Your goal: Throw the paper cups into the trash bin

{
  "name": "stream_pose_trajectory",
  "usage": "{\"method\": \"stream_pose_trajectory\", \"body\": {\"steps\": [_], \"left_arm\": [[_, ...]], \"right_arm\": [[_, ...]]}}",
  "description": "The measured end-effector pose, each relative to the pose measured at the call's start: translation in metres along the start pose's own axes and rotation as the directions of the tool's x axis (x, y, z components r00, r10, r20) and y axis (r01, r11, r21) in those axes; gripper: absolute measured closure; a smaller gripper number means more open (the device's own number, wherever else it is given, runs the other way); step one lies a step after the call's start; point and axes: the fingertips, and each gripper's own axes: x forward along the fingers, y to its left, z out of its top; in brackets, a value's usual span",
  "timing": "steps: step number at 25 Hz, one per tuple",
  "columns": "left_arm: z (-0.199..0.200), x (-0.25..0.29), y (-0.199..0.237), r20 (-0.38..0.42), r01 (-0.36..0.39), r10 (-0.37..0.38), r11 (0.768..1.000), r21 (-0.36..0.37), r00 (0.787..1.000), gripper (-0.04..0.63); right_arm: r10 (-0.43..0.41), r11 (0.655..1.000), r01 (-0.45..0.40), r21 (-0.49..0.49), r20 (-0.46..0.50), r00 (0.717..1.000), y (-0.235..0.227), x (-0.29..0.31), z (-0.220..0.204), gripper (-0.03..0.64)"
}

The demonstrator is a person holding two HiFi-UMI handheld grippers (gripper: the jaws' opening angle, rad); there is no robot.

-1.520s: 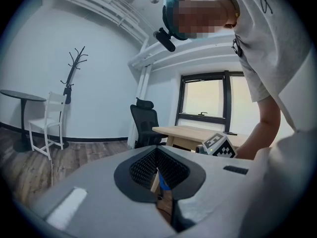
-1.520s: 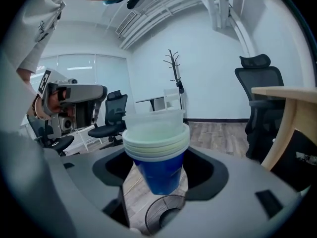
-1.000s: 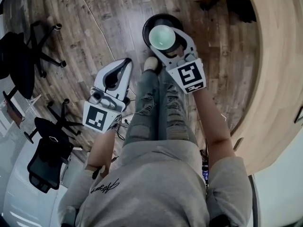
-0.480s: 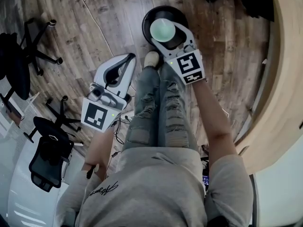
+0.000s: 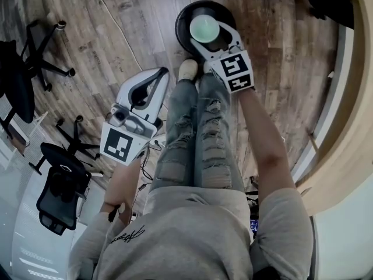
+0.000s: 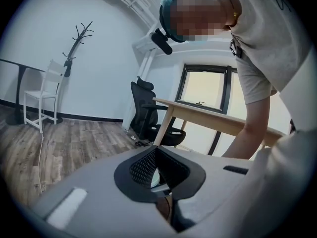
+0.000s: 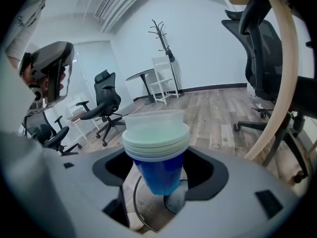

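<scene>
The right claw [image 5: 208,35] is clamped on a stack of nested blue paper cups [image 7: 157,168] w/ white rims. The topmost one looks paler, near translucent, and sits a bit proud of the rest. From the head view the stack hangs over the mouth of the round black trash bin [image 5: 182,23], more toward the person's side than dead centre. It's upright, mouth up, and gripped low on the blue wall. The left claw [image 6: 157,168] has its pads together w/ nothing between them, and it's held off to the person's left, well apart from the bin.

Risks, as I judge them:
- Drop point is near the bin's near rim, so a release now could clip the rim and tip the stack out onto the wood-plank floor [image 5: 125,22].
- The top cup looks loosely seated. It could split off mid-fall and land outside, esp. if the claw tilts as it opens.
- How high the stack is above the bin can't be told, and a long fall means more scatter.

Around:
- The person's light shoe [image 5: 187,69] is just beside the bin, so a nudge could shift it.
- The curved pale-wood desk [image 5: 341,133] is to the right.
- Black office chairs [image 5: 26,69] are off left, clear of the path.
- Nothing sits between cups and bin.
</scene>
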Motion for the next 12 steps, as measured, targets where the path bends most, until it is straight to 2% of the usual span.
{"method": "stream_pose_trajectory", "body": {"steps": [12], "left_arm": [[-0.018,0.003,-0.009,-0.023,0.032,-0.032,0.999,-0.015,0.999,0.592]], "right_arm": [[-0.046,0.996,0.053,0.077,-0.089,0.995,-0.021,0.028,-0.048,0.299]]}}
